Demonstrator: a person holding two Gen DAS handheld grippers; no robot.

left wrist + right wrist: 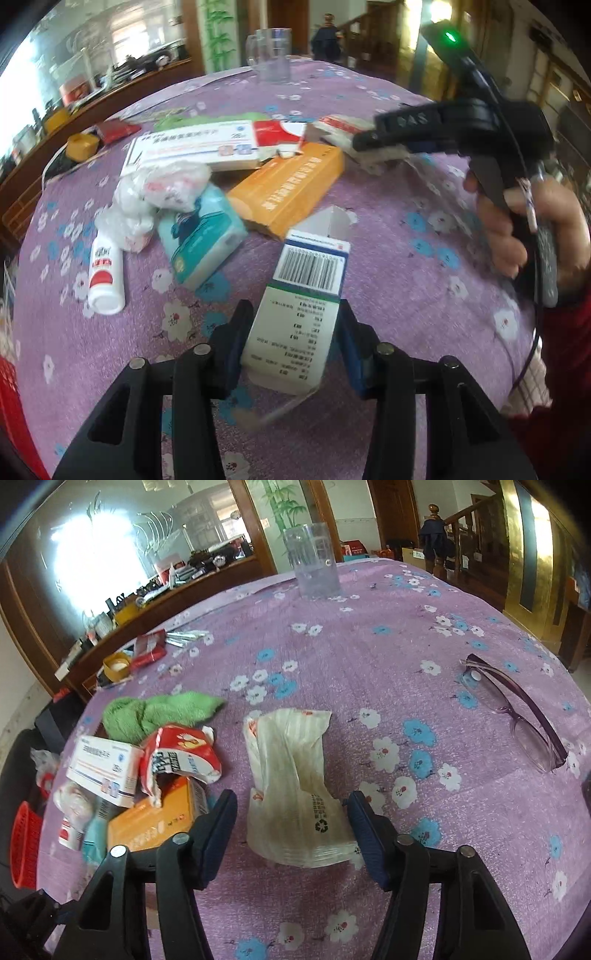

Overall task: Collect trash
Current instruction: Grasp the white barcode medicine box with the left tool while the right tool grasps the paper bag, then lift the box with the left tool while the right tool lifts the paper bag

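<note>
Left claw [290,343] clamped on a white medicine box [295,314] with a barcode and green band, low centre of the left wrist view; both pads touch its sides, box tilted, top flap open, lower end off the purple flowered worktop [406,288].

Right claw [291,829] straddles a crumpled white wrapper [291,782] with a recycling mark, centre-bottom of the right wrist view. Wrapper lies flat on the worktop. Right pad touches its edge, left pad stands clear with a gap, so jaws apart, no grip. In the left wrist view the same claw shows at upper right, held by a hand [532,229] in a red sleeve, over the wrapper.

Trash pile, left of centre in the left wrist view:
- orange box [291,188], just above the held box, near but apart
- teal tissue pack [203,240], touching the orange box's lower left end
- long white box [192,147] with blue print, behind the orange one
- torn red-and-white carton [280,134], right end of the long box
- crumpled clear bag [155,195] resting on the tissue pack
- small white bottle [105,273] with red label, lying on its side, left edge of the pile

Green cloth [155,712] behind the pile, seen from the right wrist. Clear cup [269,55] upright at the far edge, top centre. Purple glasses [517,709] at right in the right wrist view, well apart from the pile. Yellow tape roll [83,146] and red packet [116,131] at upper left. Red basket [24,843] off the worktop's left edge.
</note>
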